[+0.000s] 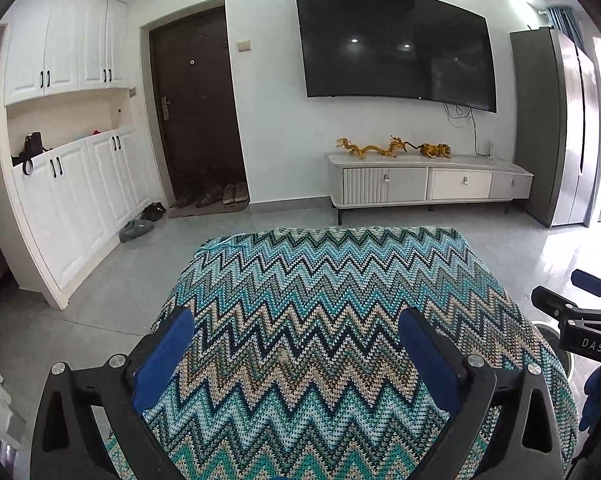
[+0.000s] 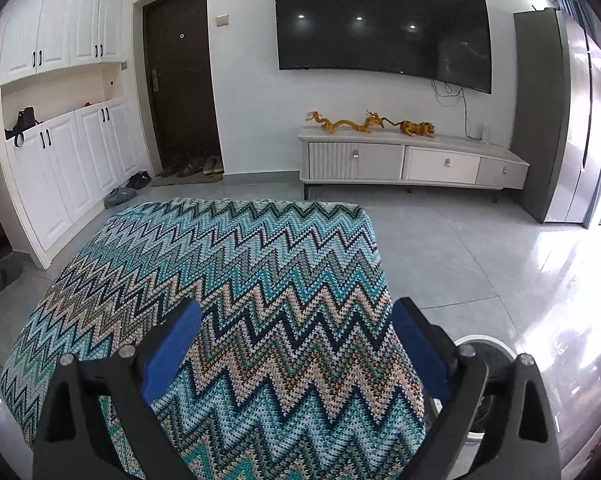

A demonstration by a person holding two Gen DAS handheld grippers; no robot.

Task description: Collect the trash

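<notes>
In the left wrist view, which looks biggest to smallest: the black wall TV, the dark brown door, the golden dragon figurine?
1. Black wall TV.
2. Dark brown door.
3. Golden dragon figurine, by far the smallest.
All stand along the far wall, so nearness hardly skews this.

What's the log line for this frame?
left gripper: open, empty | right gripper: open, empty | both over zigzag cloth | bin: right

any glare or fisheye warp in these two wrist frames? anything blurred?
Left wrist view: the TV bows heavily and mirrors ceiling-light spots; the zigzag cloth is sharp; dark vignette in the corners. Right wrist view: strong window glare washes the floor tiles at right; the fridge and cabinets curve near the edges; no obvious motion blur.
</notes>
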